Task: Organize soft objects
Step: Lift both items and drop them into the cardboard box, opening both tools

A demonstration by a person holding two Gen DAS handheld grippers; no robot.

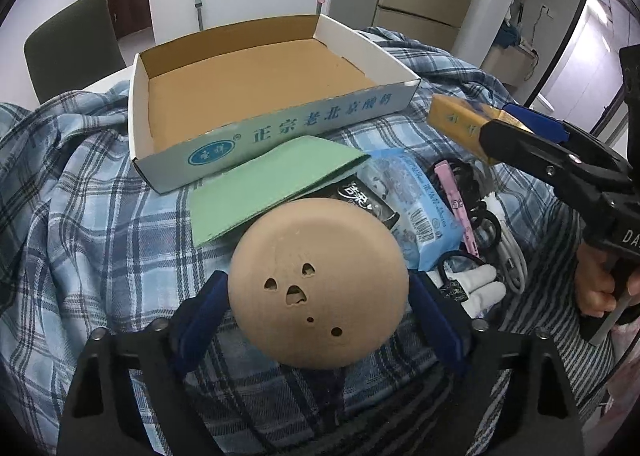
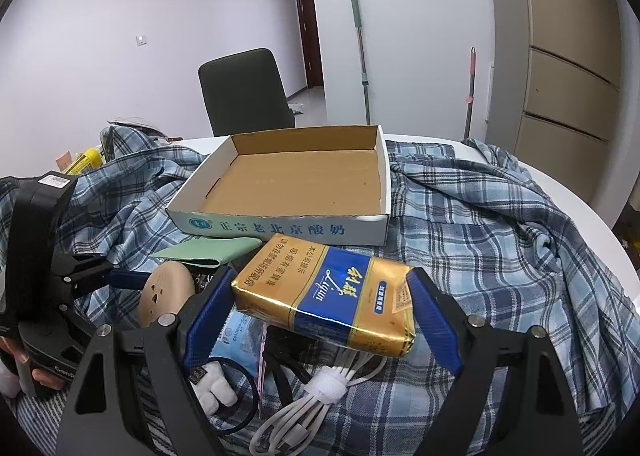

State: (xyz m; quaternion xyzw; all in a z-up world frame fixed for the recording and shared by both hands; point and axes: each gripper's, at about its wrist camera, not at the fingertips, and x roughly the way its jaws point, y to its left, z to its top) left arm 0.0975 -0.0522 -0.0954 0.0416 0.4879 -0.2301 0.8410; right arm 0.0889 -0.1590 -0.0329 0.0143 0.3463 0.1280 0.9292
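Observation:
My left gripper [image 1: 318, 298] is shut on a round tan sponge puff [image 1: 318, 288] with small holes, held above the plaid cloth; the puff also shows in the right wrist view [image 2: 162, 292]. My right gripper [image 2: 322, 304] is shut on a gold and blue soft pack [image 2: 324, 294], held above the clutter; the pack shows in the left wrist view [image 1: 460, 122]. An empty open cardboard box [image 1: 260, 92] lies ahead of both grippers, also in the right wrist view [image 2: 296, 184]. A green cloth [image 1: 260, 184] and a blue tissue pack [image 1: 416, 196] lie by the box.
A blue plaid shirt [image 2: 480, 224] covers the round white table [image 2: 560, 192]. A white cable bundle [image 2: 320, 388], black hair ties [image 1: 484, 216], a pink pen [image 1: 460, 208] and a small white plush [image 2: 216, 388] lie below the grippers. A dark chair [image 2: 244, 92] stands behind the table.

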